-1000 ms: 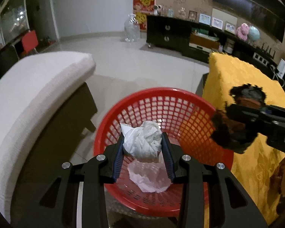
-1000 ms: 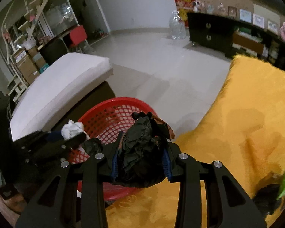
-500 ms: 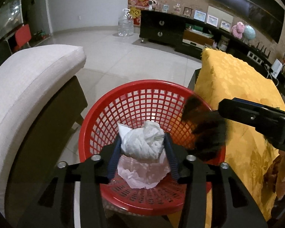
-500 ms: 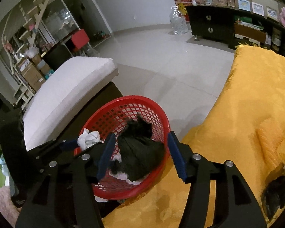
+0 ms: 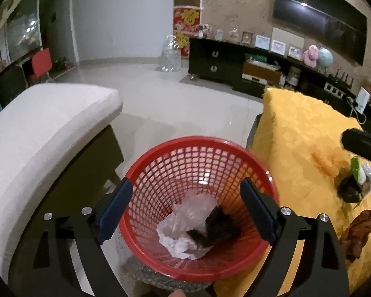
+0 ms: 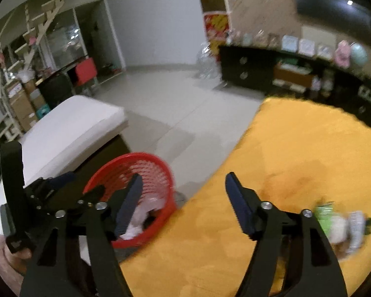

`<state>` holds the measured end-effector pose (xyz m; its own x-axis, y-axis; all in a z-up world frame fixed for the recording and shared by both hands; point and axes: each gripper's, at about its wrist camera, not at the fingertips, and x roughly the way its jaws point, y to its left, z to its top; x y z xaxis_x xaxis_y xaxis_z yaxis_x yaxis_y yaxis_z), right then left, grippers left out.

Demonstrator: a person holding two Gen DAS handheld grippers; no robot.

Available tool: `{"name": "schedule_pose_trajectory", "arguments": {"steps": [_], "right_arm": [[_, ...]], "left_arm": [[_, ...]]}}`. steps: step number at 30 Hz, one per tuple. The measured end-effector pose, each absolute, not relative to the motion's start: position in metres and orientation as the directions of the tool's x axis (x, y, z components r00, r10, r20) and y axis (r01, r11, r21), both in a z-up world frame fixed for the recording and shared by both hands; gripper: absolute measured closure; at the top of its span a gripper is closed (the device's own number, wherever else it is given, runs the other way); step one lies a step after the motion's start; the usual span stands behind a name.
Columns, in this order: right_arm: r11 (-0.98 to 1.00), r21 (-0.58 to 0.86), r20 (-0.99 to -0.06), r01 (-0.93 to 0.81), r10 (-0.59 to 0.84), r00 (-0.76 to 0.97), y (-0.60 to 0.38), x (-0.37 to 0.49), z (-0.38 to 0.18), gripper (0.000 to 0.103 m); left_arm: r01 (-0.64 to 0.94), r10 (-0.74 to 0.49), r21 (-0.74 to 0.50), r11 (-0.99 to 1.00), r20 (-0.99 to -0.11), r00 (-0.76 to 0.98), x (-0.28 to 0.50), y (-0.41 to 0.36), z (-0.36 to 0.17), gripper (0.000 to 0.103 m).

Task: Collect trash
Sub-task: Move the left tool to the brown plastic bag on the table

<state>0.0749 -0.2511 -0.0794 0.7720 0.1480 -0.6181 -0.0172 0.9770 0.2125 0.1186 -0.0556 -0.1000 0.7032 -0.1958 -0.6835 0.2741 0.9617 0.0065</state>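
Both the left gripper [image 5: 185, 212] and the right gripper [image 6: 183, 203] have just been opening and stand spread with nothing between them. The crumpled white paper [image 5: 183, 225] and dark wad [image 5: 215, 230] lie in the red basket [image 5: 160, 156]. Farther right on the yellow cloth [image 6: 296, 148], the remaining wrappers [image 6: 341, 225] look light and crushable; pinch them across the bunched middle.

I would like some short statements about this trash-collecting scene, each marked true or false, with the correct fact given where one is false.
1. The left gripper holds a white wad. False: its jaws have just been opening and are empty; the white wad lies in the red basket.
2. A black crumpled piece lies in the basket. True.
3. The right gripper is shut on black trash. False: its jaws have just been opening, with nothing between them.
4. Some trash lies on the yellow cloth. True.
5. The basket stands on the yellow cloth. False: it stands beside the cloth.
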Motion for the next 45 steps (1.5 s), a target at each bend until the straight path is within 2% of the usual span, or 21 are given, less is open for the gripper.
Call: {"name": "schedule_pose_trajectory", "arguments": {"steps": [7, 16, 23, 32, 42, 43, 45], "right_arm": [[0.974, 0.179, -0.566, 0.140, -0.014, 0.825, -0.301, 0.019, -0.062, 0.019], [0.920, 0.158, -0.592, 0.360, -0.203, 0.780, -0.360, -0.054, -0.076, 0.018], [0.851, 0.184, -0.605, 0.491, -0.296, 0.739, -0.394, -0.101, -0.089, 0.018], [0.815, 0.232, -0.627, 0.532, -0.293, 0.722, -0.414, -0.118, -0.105, 0.018], [0.804, 0.263, -0.646, 0.533, -0.263, 0.717, -0.422, -0.122, -0.114, 0.018], [0.803, 0.267, -0.649, 0.533, -0.259, 0.716, -0.422, -0.122, -0.115, 0.018], [0.803, 0.272, -0.656, 0.531, -0.249, 0.713, -0.422, -0.119, -0.117, 0.018]], "left_arm": [[0.348, -0.237, 0.053, 0.936, -0.638, 0.733, 0.100, -0.082, -0.089, 0.014], [0.469, -0.353, 0.022, 0.883, -0.626, 0.695, 0.072, -0.118, -0.082, 0.014], [0.624, -0.465, 0.011, 0.781, -0.656, 0.594, 0.040, -0.164, -0.088, 0.014], [0.776, -0.552, -0.016, 0.630, -0.712, 0.434, 0.004, -0.233, -0.115, 0.014], [0.813, -0.506, -0.013, 0.582, -0.789, 0.350, -0.002, -0.272, -0.158, 0.015], [0.812, -0.507, -0.019, 0.584, -0.789, 0.346, -0.001, -0.272, -0.159, 0.016], [0.815, -0.514, -0.042, 0.578, -0.795, 0.324, 0.002, -0.272, -0.162, 0.031]]}}
